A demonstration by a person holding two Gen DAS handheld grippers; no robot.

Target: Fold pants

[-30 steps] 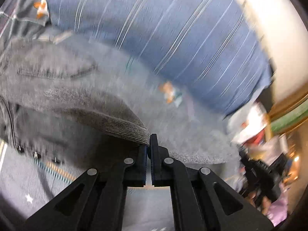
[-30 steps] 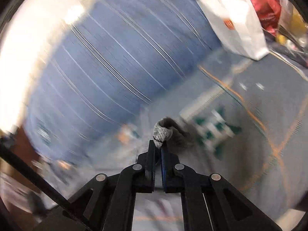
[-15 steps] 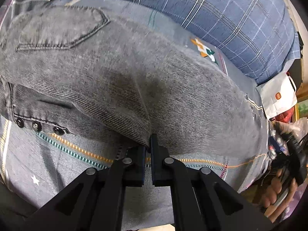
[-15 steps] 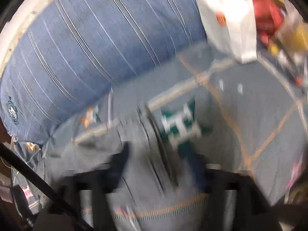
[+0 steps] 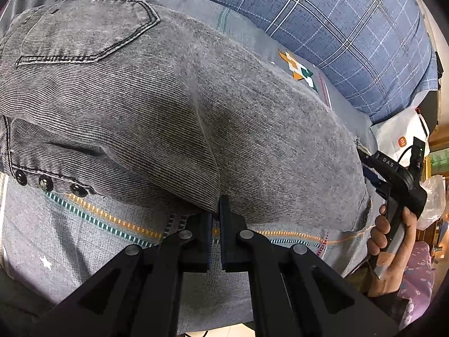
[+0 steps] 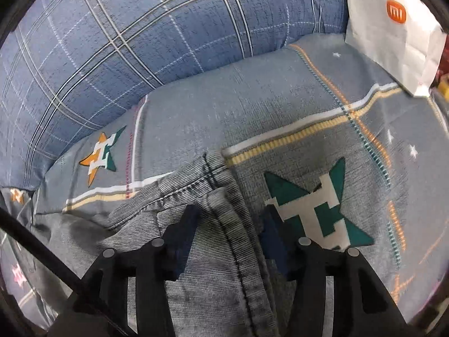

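The left hand-held gripper point(image 5: 215, 219) is pinching the near edge of the grey pants point(image 5: 174, 118), lying across the bed point(image 5: 84, 241) just ahead of it. The right hand-held gripper point(image 6: 227, 233) is closing, the leg seam lying between its jaws, pads not yet touching. It is risking catching only one layer, so the fold could be skewing. Beyond it, a white bag point(image 6: 393, 33) is showing "mi"; its body is reading "DAS".

Pants point(image 5: 174, 106) on bedsheet point(image 5: 84, 241), before pillow point(image 5: 350, 28)
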